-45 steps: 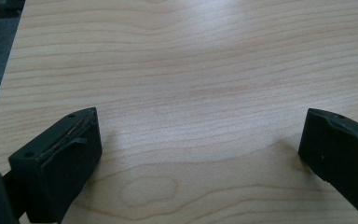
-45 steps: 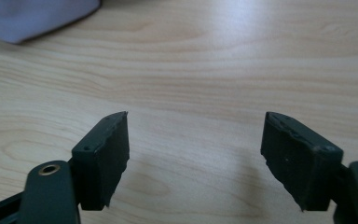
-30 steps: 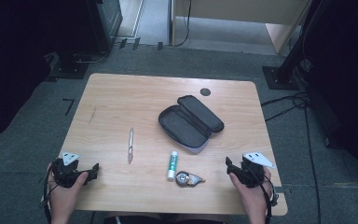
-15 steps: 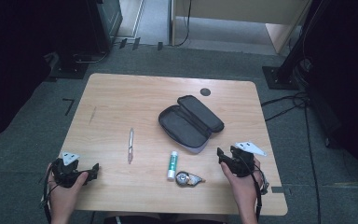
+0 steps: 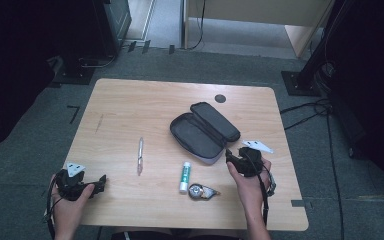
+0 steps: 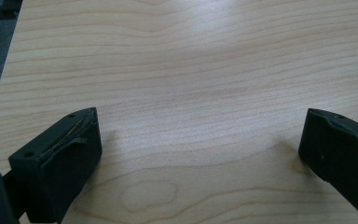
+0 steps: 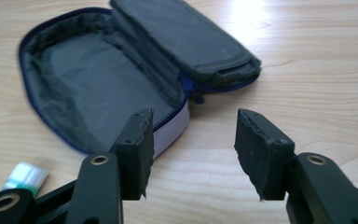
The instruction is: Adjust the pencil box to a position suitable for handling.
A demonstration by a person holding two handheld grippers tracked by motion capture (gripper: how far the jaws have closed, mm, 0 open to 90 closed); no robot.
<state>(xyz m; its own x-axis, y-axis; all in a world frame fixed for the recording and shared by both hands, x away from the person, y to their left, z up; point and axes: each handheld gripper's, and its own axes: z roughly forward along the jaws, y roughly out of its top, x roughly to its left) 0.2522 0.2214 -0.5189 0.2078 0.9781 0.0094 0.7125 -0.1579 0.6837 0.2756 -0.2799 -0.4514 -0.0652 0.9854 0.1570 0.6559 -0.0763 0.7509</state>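
An open dark pencil case (image 5: pixel 202 131) lies right of the table's middle, its grey lining facing up (image 7: pixel 98 70). My right gripper (image 5: pixel 230 157) hovers just at the case's near end. Its jaws (image 7: pixel 191 149) have just been closing and stand partly open, with bare wood between them and the case's edge behind the left jaw. A silver pen (image 5: pixel 140 155) lies left of the case. A green-and-white glue stick (image 5: pixel 184 176) and a small round tape dispenser (image 5: pixel 202 191) lie near the front edge. My left gripper (image 5: pixel 100 183) rests at the front left, open wide over bare wood (image 6: pixel 200 154).
The wooden table (image 5: pixel 130 110) has a black round grommet (image 5: pixel 220 98) near its far edge. The glue stick's end (image 7: pixel 25 176) sits left of my right jaws. Dark equipment stands and cables lie on the grey floor around the table.
My right hand has moved left and forward from the table's right front toward the pencil case, and its jaws have narrowed. The left hand has stayed in place.
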